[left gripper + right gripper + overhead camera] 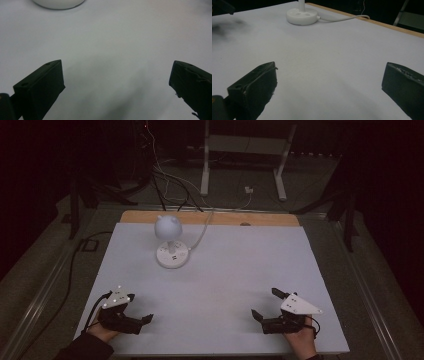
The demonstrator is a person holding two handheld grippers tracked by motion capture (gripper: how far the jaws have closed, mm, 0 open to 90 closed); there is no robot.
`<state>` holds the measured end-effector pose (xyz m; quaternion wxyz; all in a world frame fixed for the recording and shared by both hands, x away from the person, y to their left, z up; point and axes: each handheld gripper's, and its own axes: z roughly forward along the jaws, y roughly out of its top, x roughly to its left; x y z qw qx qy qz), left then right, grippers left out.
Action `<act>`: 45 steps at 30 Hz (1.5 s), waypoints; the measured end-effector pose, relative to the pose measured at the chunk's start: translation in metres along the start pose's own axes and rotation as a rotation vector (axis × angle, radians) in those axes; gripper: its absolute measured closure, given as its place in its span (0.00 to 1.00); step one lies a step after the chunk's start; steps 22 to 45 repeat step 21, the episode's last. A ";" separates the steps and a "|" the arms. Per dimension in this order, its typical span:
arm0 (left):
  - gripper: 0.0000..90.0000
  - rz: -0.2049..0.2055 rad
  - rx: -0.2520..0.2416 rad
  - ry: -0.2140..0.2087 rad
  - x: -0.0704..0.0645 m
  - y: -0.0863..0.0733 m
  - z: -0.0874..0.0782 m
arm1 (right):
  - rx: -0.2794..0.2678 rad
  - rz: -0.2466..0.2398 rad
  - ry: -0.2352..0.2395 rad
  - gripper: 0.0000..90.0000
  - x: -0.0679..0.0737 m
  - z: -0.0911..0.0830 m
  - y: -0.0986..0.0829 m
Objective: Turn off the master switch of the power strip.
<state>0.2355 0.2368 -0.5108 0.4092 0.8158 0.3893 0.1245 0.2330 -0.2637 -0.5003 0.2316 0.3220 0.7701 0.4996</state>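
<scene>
A small white desk lamp stands at the back left of the white table point(260, 265), with a round head point(167, 227) over a round base point(173, 255). Its base also shows in the left gripper view point(58, 3) and in the right gripper view point(302, 15). My left gripper point(140, 308) rests near the front left edge, held by a hand, open with nothing between its jaws point(116, 75). Near the front right edge my right gripper point(266, 303) is likewise open and empty point(329, 77). Both grippers lie well short of the lamp.
The lamp's white cable point(342, 18) runs off the table's back wooden edge point(215, 218) to a plug point(248, 190) on the floor. Behind stand a metal frame point(245, 150) and dark cables point(165, 190). A wide stretch of bare table separates the grippers.
</scene>
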 end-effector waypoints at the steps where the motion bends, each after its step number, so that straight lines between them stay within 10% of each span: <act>1: 0.00 0.004 0.002 0.007 0.000 -0.002 0.000 | 0.001 0.000 0.000 0.00 0.000 0.000 0.000; 7: 0.00 0.041 -0.003 0.053 -0.004 -0.006 0.000 | 0.003 -0.002 0.005 0.00 0.000 0.000 0.000; 45: 0.00 0.052 0.005 0.034 -0.006 -0.005 0.007 | 0.011 -0.004 0.013 0.00 0.000 0.002 -0.001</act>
